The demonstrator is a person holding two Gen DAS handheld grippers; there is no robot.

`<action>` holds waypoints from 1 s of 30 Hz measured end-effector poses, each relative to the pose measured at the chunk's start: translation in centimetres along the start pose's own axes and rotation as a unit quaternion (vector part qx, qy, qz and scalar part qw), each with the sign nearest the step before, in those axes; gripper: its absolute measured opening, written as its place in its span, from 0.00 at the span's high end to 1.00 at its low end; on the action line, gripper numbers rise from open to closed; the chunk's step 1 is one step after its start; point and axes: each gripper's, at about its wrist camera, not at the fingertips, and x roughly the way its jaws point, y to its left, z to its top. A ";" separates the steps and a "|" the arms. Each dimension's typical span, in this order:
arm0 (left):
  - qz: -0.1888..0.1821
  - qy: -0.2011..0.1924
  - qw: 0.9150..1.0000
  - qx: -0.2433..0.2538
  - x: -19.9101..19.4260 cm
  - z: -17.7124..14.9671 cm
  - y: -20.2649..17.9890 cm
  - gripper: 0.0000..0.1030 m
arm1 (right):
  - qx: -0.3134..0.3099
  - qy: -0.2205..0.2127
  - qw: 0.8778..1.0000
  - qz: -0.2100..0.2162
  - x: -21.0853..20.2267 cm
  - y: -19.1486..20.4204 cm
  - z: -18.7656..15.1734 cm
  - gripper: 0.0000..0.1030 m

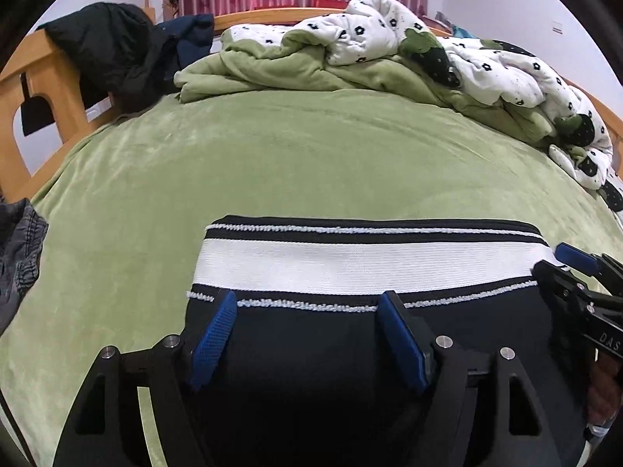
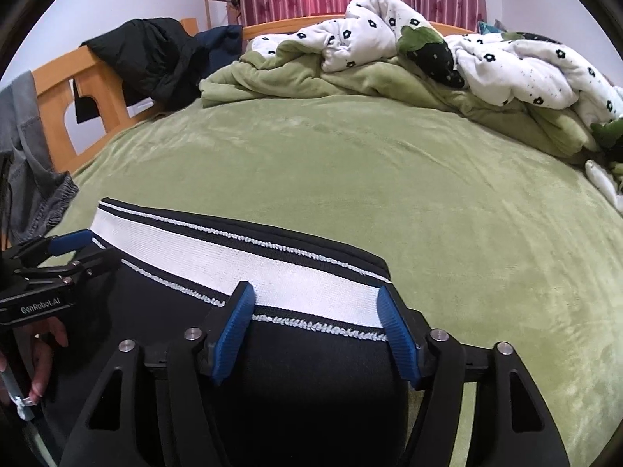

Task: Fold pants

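Black pants (image 1: 350, 350) flat on green bedspread (image 1: 272, 163), both grippers' fingers (image 1: 214, 330) spread wide, nothing gripped.

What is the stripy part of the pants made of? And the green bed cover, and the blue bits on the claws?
The waistband looks like stretchy ribbed knit elastic: fine ridges, looped white stitching along the edges. The green bed cover seems soft fleece or plush, matte with brushed, patchy nap. The blue pads look like grippy rubber or plastic, with a fine ridged texture; which one I cannot tell.
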 end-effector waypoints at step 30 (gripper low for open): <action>0.023 0.069 0.996 0.050 -10.5 -4.3 -1.2 0.22 | 0.075 0.074 0.994 -0.010 -9.1 0.2 -5.5 0.33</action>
